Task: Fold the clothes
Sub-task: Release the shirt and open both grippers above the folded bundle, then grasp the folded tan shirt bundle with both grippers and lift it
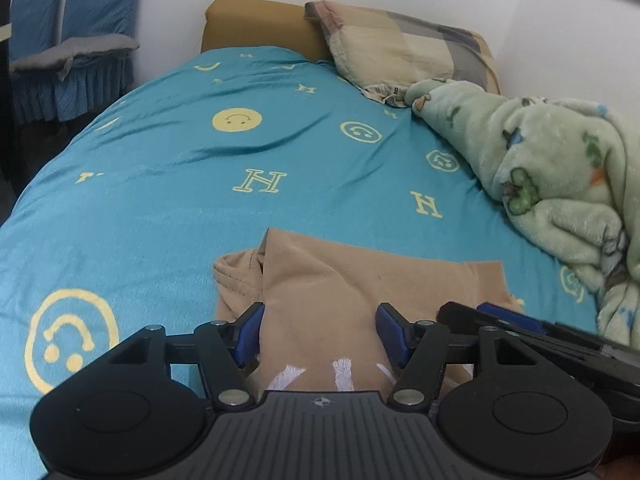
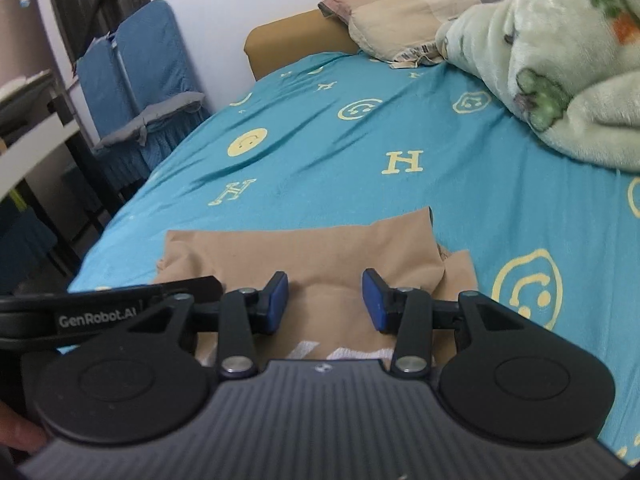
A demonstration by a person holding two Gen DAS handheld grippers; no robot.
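Lying on the near part of the bed (image 1: 160, 184), between both grippers, a tan shirt (image 1: 340, 280) sits partly folded, one panel laid over the body, collar showing at the left edge. Thin knit, judged light, limp and a little clingy on the teal sheet; it will sag from any single pinch, so two-corner holds at a hem or fold edge look best. White print shows at its nearest part.

Left gripper (image 1: 320, 334): jaws apart to a middling width, cloth under the gap, pads not pressing it. Right gripper (image 2: 325, 300): jaws parted somewhat narrower, also straddling bare cloth, nothing held. Whether the fingertips brush the fabric is hard to tell through the fisheye.

Both point forward and down over the shirt, side by side, close together. Fleece blanket (image 1: 560, 168) heaped at right, pillow (image 1: 400, 48) far.
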